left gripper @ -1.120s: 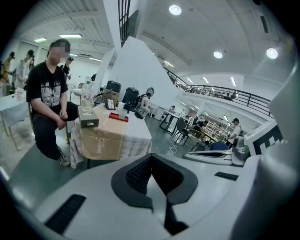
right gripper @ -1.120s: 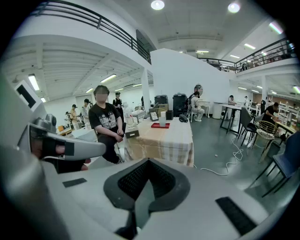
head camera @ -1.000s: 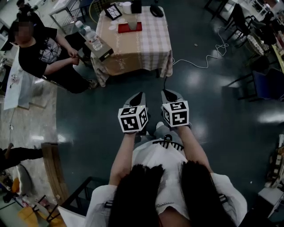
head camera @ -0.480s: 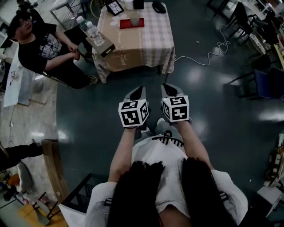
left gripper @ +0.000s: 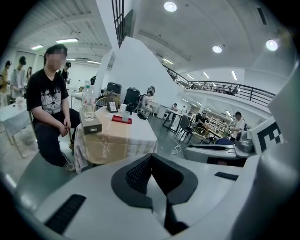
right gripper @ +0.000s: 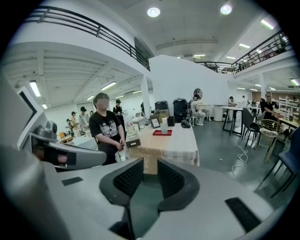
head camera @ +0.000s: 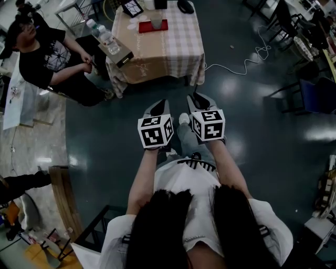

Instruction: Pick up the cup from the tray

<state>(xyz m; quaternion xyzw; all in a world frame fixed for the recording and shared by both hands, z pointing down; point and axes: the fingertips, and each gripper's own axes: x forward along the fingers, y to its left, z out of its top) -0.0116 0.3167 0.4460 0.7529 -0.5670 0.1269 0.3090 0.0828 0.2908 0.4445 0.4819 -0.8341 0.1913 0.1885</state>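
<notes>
A translucent cup (head camera: 156, 19) stands on a red tray (head camera: 152, 27) on the checked-cloth table (head camera: 173, 52), far ahead of both grippers. In the left gripper view, the tray (left gripper: 122, 119) and the cup (left gripper: 124, 112) sit small and distant. In the right gripper view, the cup (right gripper: 164, 124) stands on the tray (right gripper: 162, 132). My left gripper (head camera: 164, 104) is held over the dark floor, and its pads meet at the tip (left gripper: 151, 158). My right gripper (head camera: 195, 97) hangs beside it. Its jaws (right gripper: 150, 165) have just been opening to a narrow gap with nothing between them.
A person in a black shirt (head camera: 47, 58) sits at the table's left. A cardboard box (head camera: 119, 57) with bottles, a picture frame (head camera: 132, 8) and a dark object (head camera: 185, 6) share the table. A white cable (head camera: 247, 62) lies on the floor, with chairs (head camera: 310, 97) at right.
Both grippers have edged up the head view toward the table, and the table now sits higher in the picture. A shoe now shows between the two grippers.
</notes>
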